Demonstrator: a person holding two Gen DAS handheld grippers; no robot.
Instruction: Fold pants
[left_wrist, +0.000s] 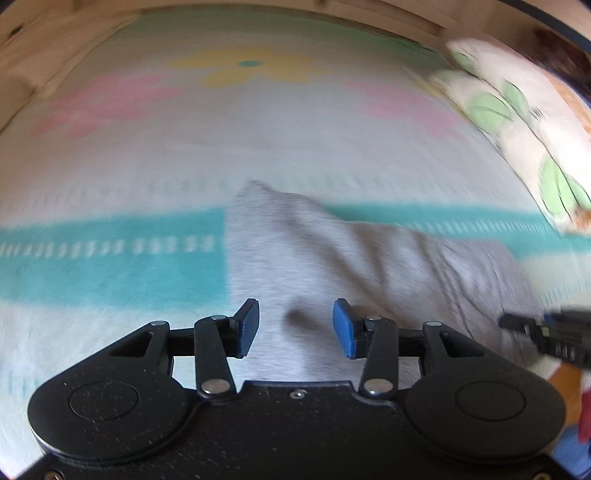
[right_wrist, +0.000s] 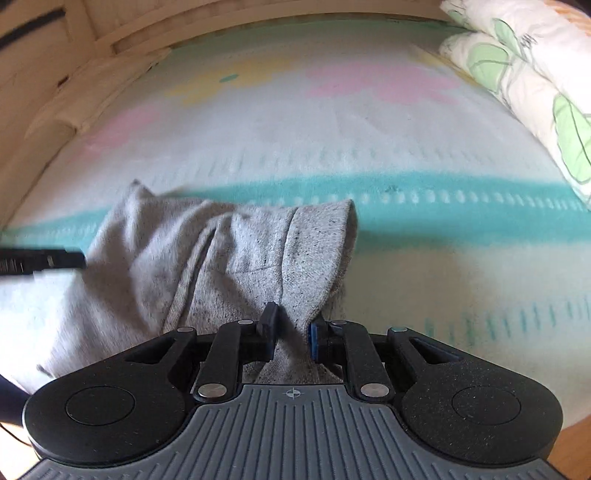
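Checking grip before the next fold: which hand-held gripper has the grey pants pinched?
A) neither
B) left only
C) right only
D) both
C: the right hand-held gripper is closed on a bunch of the grey pants; the left hand-held gripper is open above the fabric.

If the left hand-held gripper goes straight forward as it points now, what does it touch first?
Most likely the grey pants: the cloth lies directly ahead of the open left hand-held gripper, between and beyond its fingers. Depth is unclear because the picture is blurred.
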